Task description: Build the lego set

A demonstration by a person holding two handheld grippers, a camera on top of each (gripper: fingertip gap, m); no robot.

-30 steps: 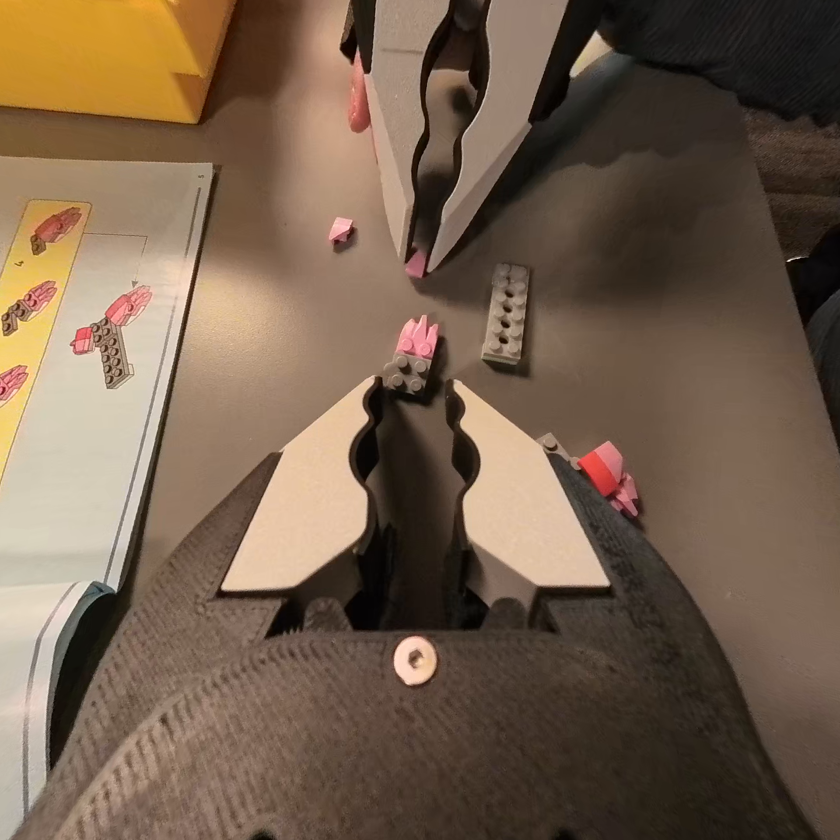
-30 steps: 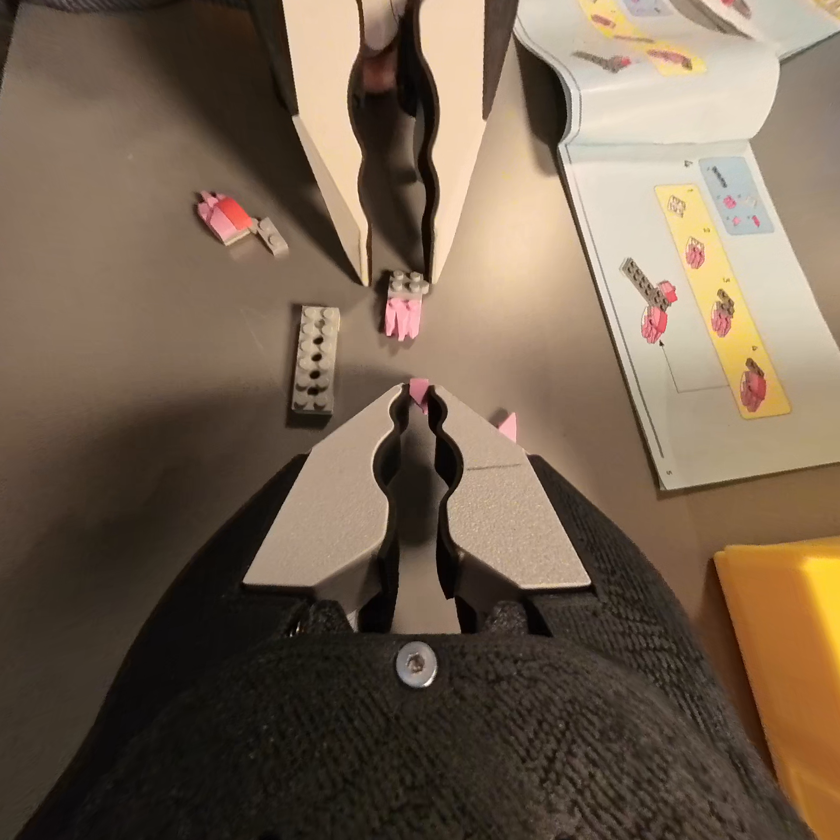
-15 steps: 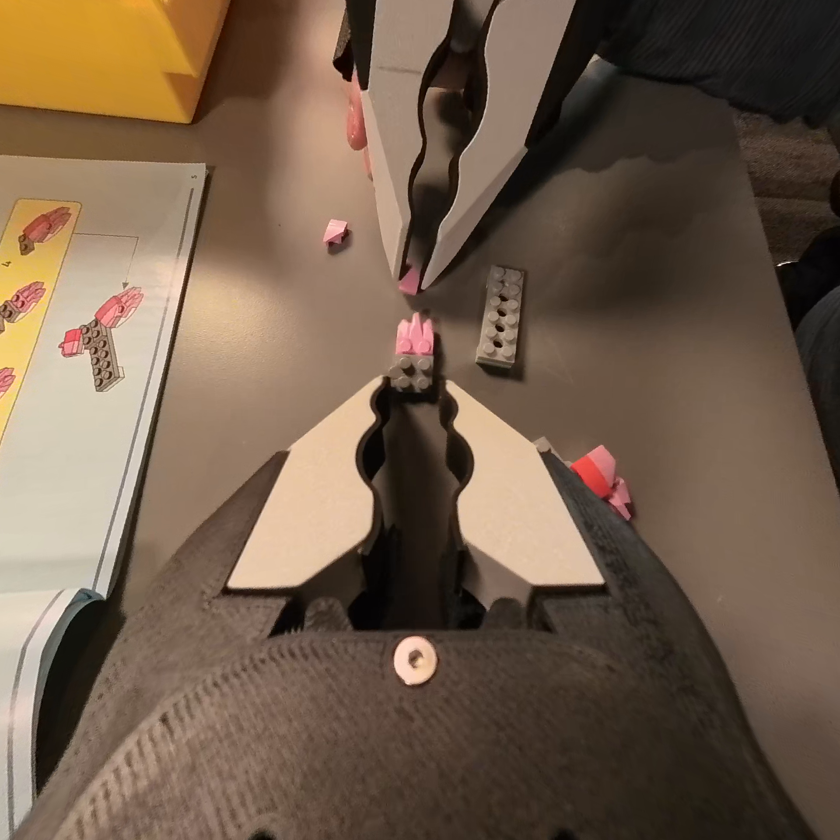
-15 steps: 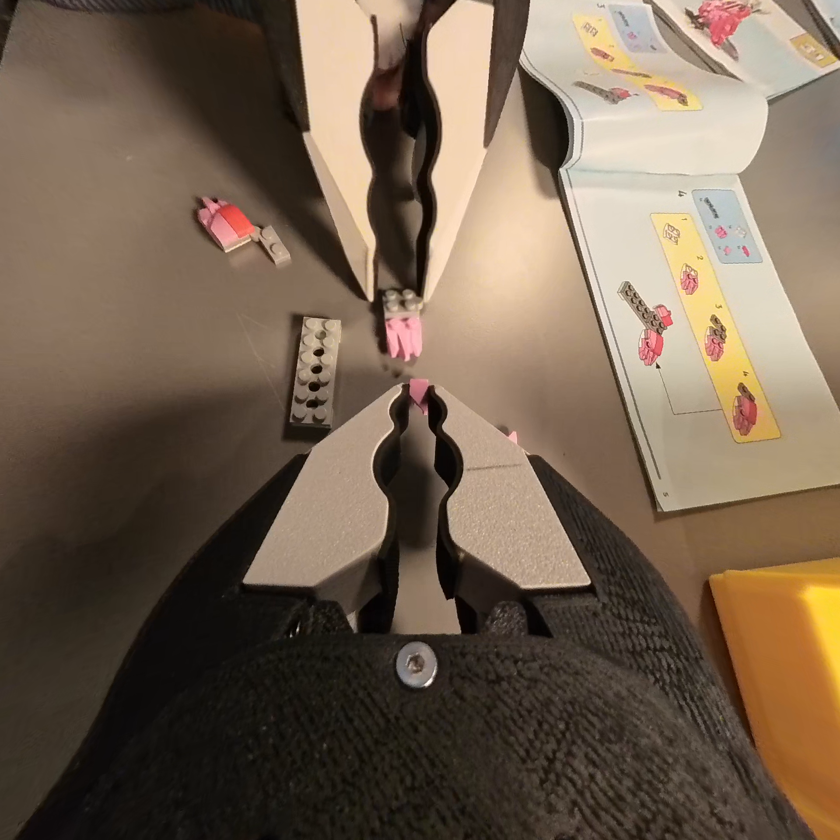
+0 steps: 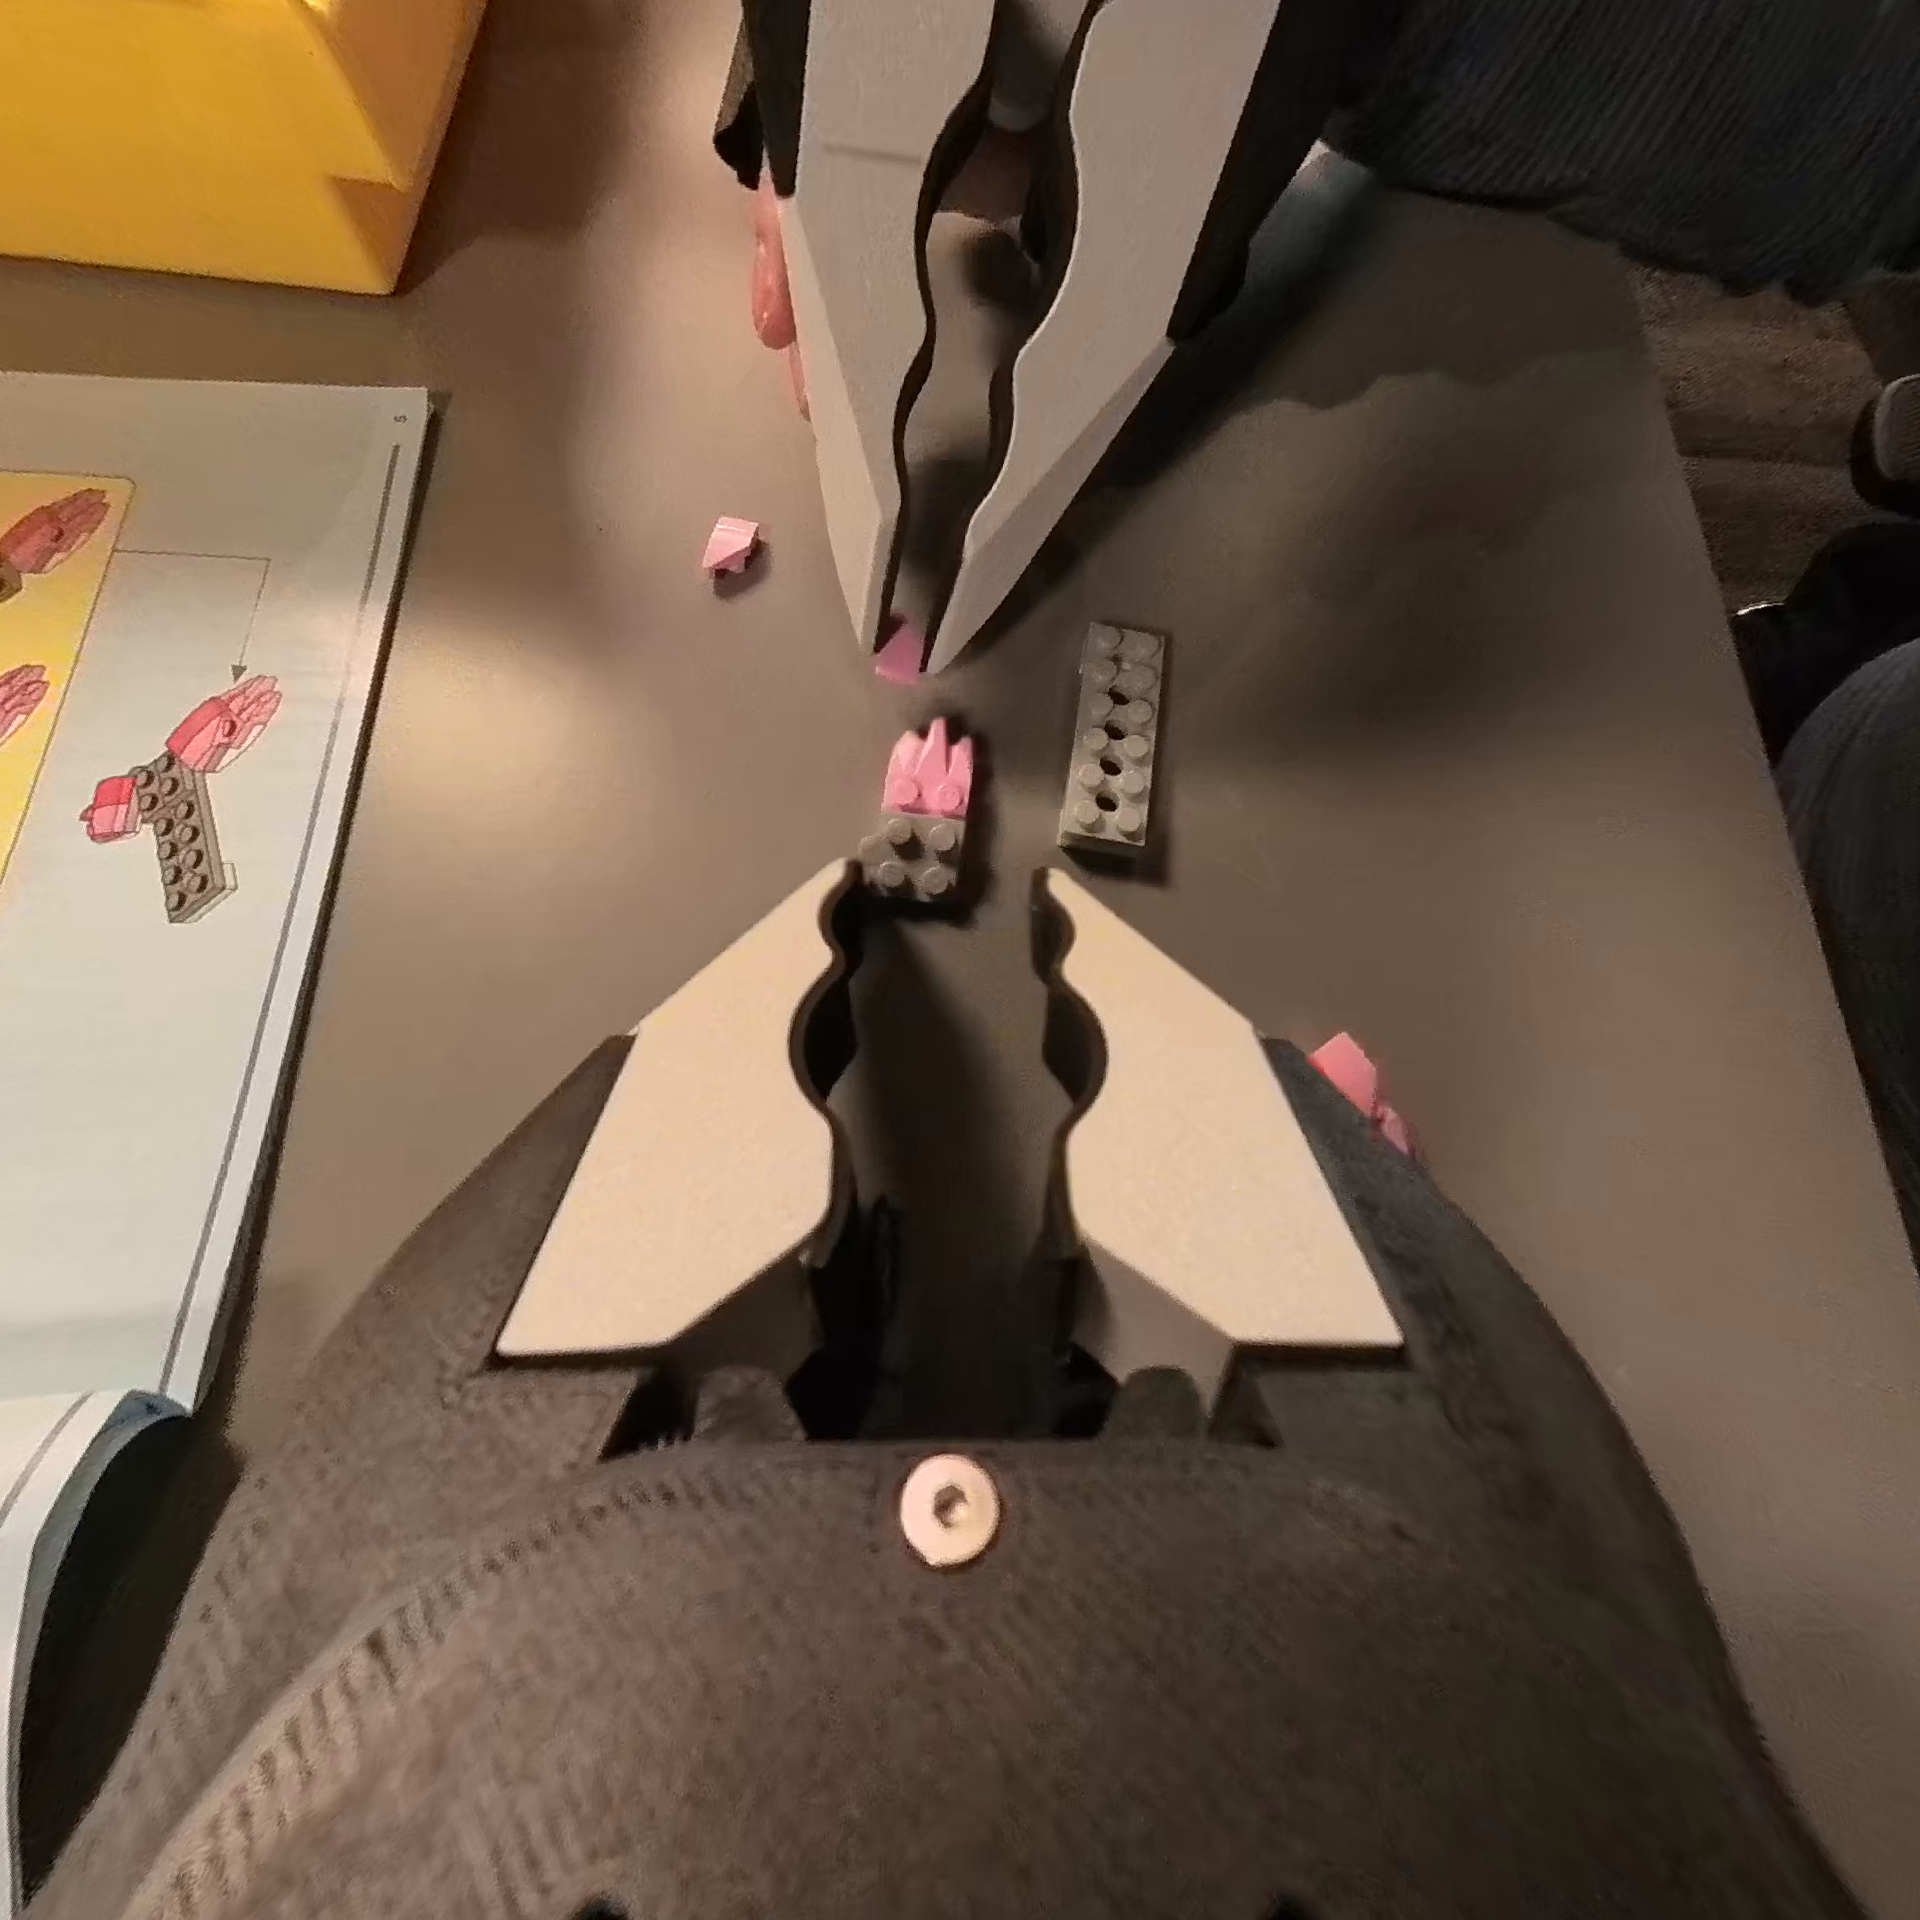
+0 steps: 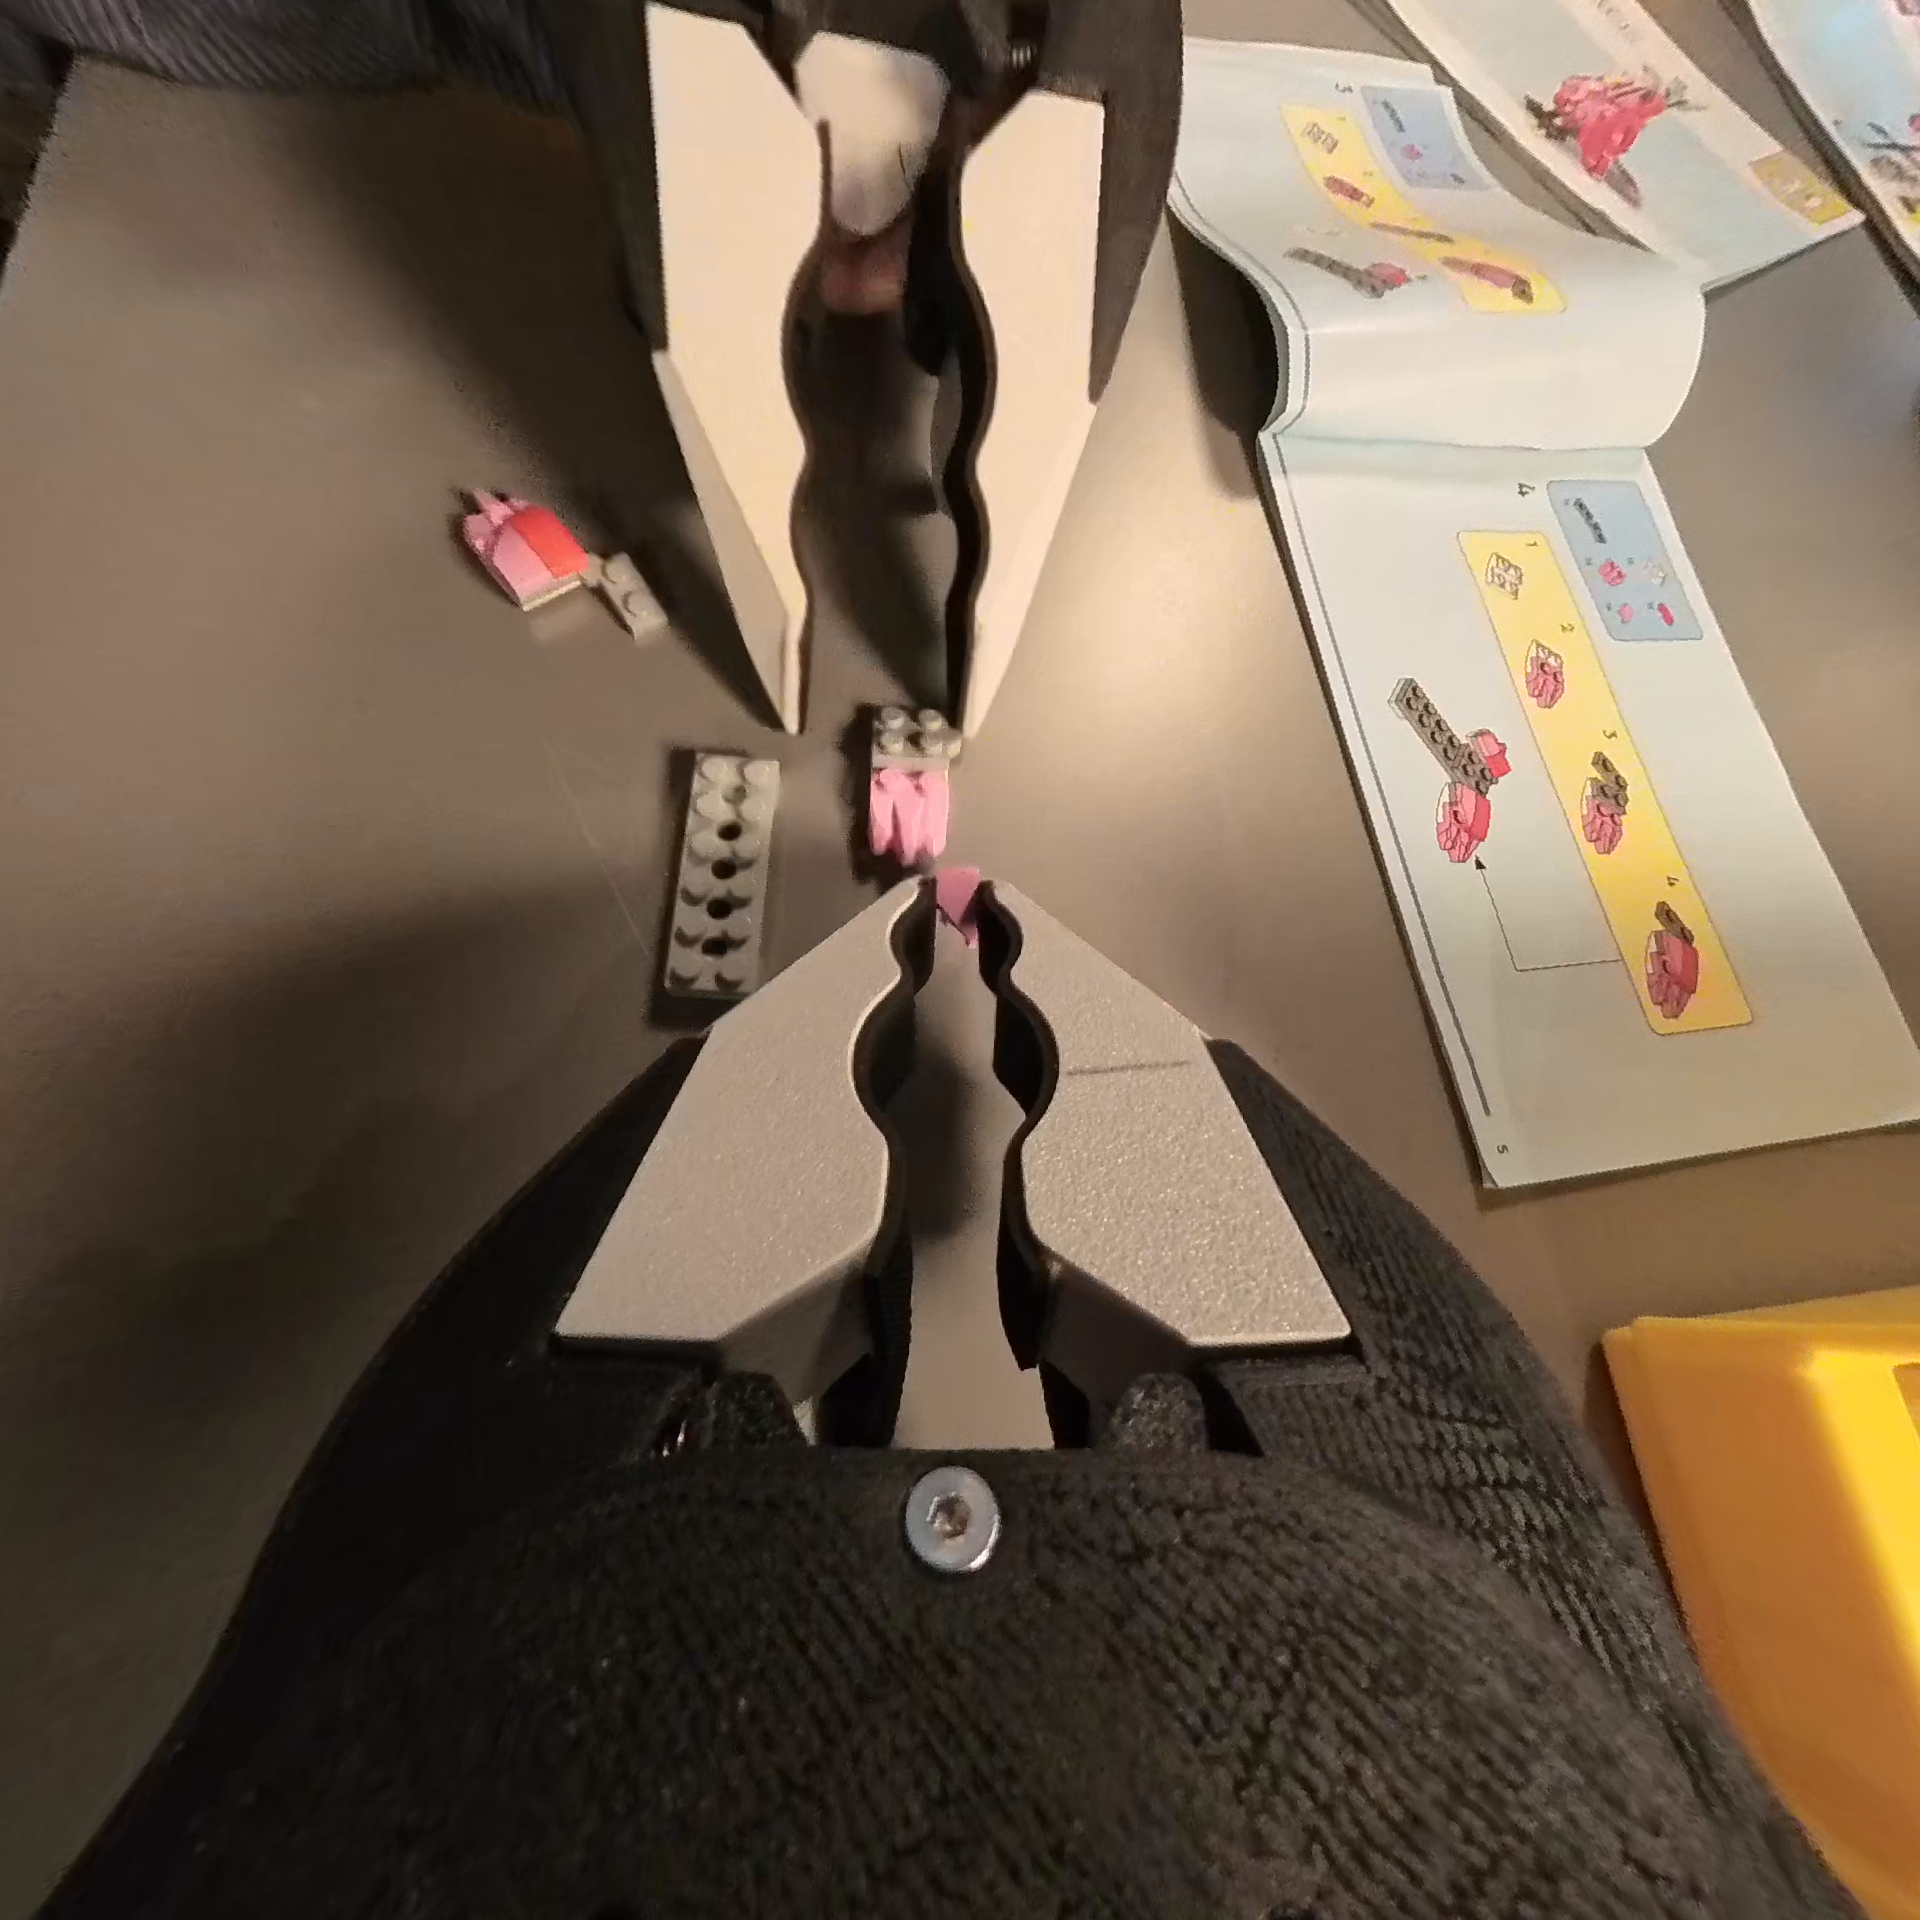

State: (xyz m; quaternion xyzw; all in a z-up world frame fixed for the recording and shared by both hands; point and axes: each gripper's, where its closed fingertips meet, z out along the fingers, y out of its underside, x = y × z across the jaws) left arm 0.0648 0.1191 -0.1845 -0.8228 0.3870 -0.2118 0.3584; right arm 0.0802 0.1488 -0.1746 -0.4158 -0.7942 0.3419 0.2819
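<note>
1. Left wrist view: my left tool [image 5: 940, 883] hangs low over a dull grey-brown desk [image 5: 1403, 520], its fingers spread apart with nothing clamped between them.
2. A small grey-and-pink brick piece [image 5: 920, 816] lies on the desk right at my left-hand fingertip [image 5: 831, 883]; the other fingertip stands clear of it.
3. A long grey plate [image 5: 1112, 748] with studs and holes lies just beside that piece, on its right.
4. My right tool [image 5: 902, 649] comes in from the far side, pinching a small pink brick [image 5: 900, 657] at its tips, near the pointed pink end of the piece.
5. A loose pink bit [image 5: 732, 542] sits left of that tool, and a red-and-pink cluster [image 5: 1356, 1091] peeks out beside my left tool's body.
6. An open instruction booklet [image 5: 208, 935] lies on the left, a yellow box [image 5: 208, 125] beyond it; dark fabric and carpet lie past the desk's right edge.
7. Right wrist view: my right tool [image 6: 956, 894] is closed on the small pink brick [image 6: 958, 904], both tips pressing it.
8. The grey-and-pink piece [image 6: 911, 790] lies just ahead, between the two tools, its grey end at one of my left tool's [image 6: 878, 717] parted tips.
9. The grey plate [image 6: 722, 868] lies to the left, the red-and-pink cluster [image 6: 530, 545] farther off.
10. The booklet [image 6: 1507, 727] spreads over the right side, with the yellow box [image 6: 1787, 1558] at the lower right corner.
</note>
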